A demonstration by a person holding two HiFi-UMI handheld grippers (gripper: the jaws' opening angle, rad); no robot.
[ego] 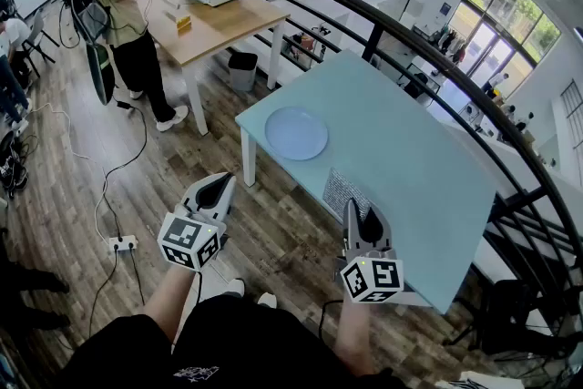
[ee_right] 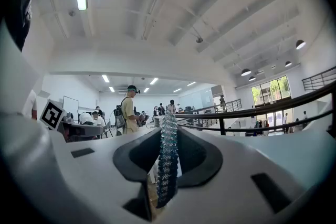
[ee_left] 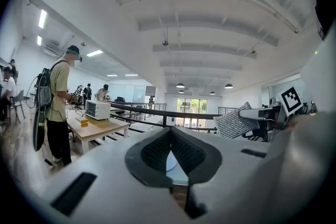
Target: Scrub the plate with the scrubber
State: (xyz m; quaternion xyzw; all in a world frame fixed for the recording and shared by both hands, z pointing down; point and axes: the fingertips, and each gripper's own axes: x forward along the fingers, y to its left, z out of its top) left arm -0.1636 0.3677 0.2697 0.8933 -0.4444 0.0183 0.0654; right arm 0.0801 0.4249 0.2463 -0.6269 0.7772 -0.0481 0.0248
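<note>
Smooth plate, rough mesh scrubber, wood-plank floor

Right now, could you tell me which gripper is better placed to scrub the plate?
Right. The right gripper has its jaws shut on the scrubber, above the near edge of the table, short of the plate. The left gripper holds nothing, jaws together, over the floor.
</note>
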